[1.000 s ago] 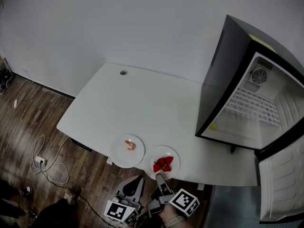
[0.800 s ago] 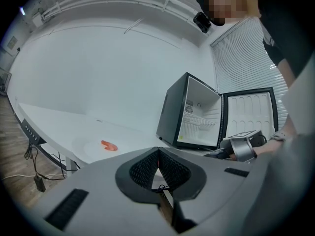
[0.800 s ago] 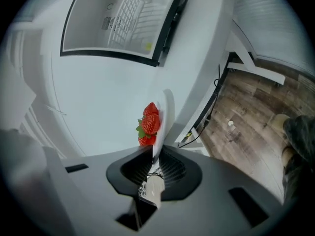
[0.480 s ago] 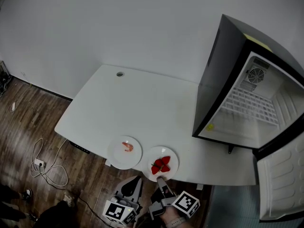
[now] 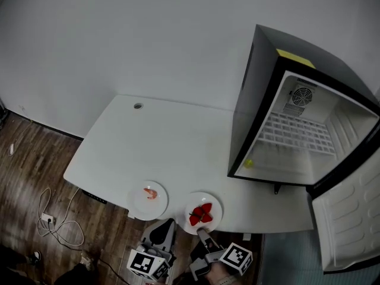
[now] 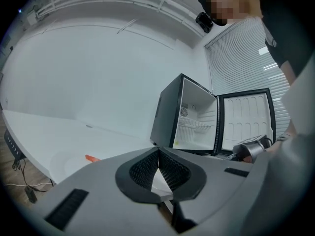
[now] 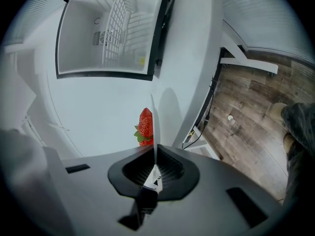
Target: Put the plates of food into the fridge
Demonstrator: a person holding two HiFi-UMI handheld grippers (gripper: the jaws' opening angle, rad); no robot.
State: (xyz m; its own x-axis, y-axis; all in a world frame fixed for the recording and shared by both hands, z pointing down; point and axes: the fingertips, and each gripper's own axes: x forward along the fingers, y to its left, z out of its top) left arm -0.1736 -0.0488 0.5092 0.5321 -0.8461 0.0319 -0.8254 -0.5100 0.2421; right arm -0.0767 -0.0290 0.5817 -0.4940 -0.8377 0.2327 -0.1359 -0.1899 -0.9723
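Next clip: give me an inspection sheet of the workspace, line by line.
Surface: white table, two plates at its near edge.
Job's things: shrimp plate and strawberry plate side by side; mini fridge door open, nothing seen inside.
Clutter: nothing seen.
Grippers: left gripper fingers together, nothing visibly held; right gripper fingers just closed on strawberry plate's rim.
Cables: white cable on floor.
Surroundings: white wall, wooden floor.

Shrimp plate (image 5: 148, 200) lies left of strawberry plate (image 5: 203, 213), apparently on table (image 5: 172, 141), fridge (image 5: 255, 111) right.
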